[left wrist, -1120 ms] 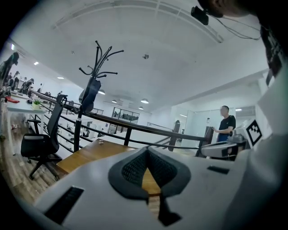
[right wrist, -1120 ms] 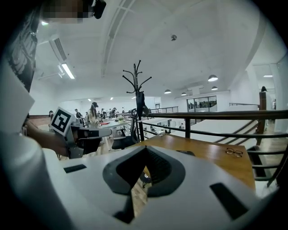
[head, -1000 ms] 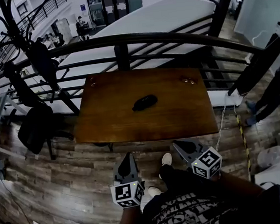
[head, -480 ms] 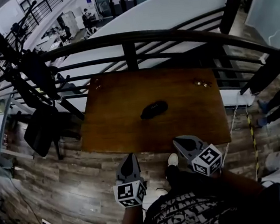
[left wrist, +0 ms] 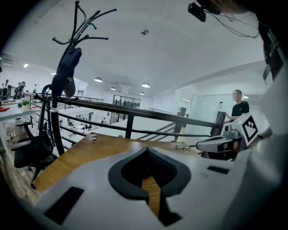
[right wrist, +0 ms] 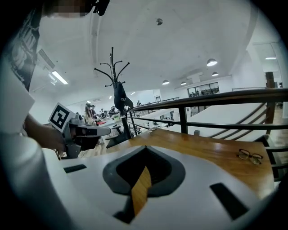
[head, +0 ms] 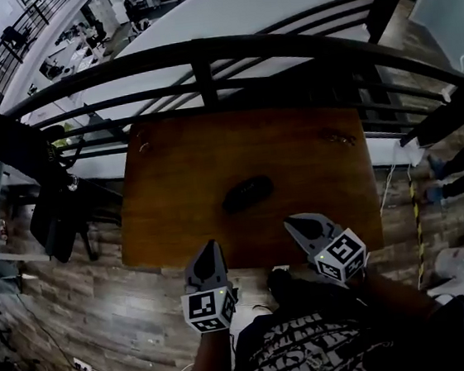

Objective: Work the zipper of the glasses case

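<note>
A dark glasses case [head: 247, 193] is lying near the middle of the wooden worktop [head: 172, 171]. The left hand-held gripper [head: 210, 248] and right hand-held gripper [head: 292, 223] are hovering at the near edge, both clenched empty and apart from the case. Spectacles [head: 339, 137] are resting near the far right corner.

My left claw [head: 209, 249] and right claw [head: 296, 225] are pale grey with dark grey pads, each bearing black-and-white square markers. The glasses case [head: 247, 193] is plain black, at twelve o'clock from them on the table [head: 172, 171] (warm brown, with a fine wood grain). The railing [head: 200, 53] is black; the floor [head: 106, 319] shows grey-brown planks.
</note>
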Motion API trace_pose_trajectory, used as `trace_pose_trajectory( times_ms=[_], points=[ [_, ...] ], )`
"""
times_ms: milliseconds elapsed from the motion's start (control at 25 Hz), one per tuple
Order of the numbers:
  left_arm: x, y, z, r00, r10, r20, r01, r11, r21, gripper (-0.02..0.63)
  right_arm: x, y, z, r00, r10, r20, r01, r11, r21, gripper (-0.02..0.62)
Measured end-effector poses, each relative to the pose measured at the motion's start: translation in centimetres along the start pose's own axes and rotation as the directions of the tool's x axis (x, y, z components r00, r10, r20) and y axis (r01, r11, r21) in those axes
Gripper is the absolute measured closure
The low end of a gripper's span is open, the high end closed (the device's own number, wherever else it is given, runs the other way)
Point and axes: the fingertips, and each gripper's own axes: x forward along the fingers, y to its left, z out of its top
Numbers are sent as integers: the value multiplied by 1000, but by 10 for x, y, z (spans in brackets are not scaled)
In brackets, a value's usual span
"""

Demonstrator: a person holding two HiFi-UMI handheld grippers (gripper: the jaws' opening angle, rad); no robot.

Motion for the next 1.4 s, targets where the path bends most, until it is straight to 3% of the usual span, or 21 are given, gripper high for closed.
trace_pose_trajectory(
  times_ms=[240,440,640,920,1080,1240,1400],
  points=[
    [68,-18,-3,996,-22,-84,27,998,56,600,20,-69,-14,999,-8,-51,9,1000,25,598],
    [121,-22,-12,985,-42,-168,32,998,-60,600,46,-106,-27,995,11,-101,-10,1000,3,598],
    [168,-32,-34,955,-96,-281,98,995,-5,600,76,-129,-60,983,38,-179,-44,999,-27,598],
    [228,-24,-95,884,-142,-445,180,983,44,600,118,-160,-125,929,40,-368,-71,995,-70,597],
    [247,-26,-119,842,-207,-498,252,967,24,600,133,-171,-143,895,60,-442,-129,983,-129,523],
    [256,-29,-123,834,-224,-504,271,962,21,600,137,-171,-146,858,123,-500,-237,956,-171,517],
    [259,-29,-120,833,-255,-492,273,961,-36,600,144,-168,-149,809,172,-562,-360,901,-243,517]
  ],
)
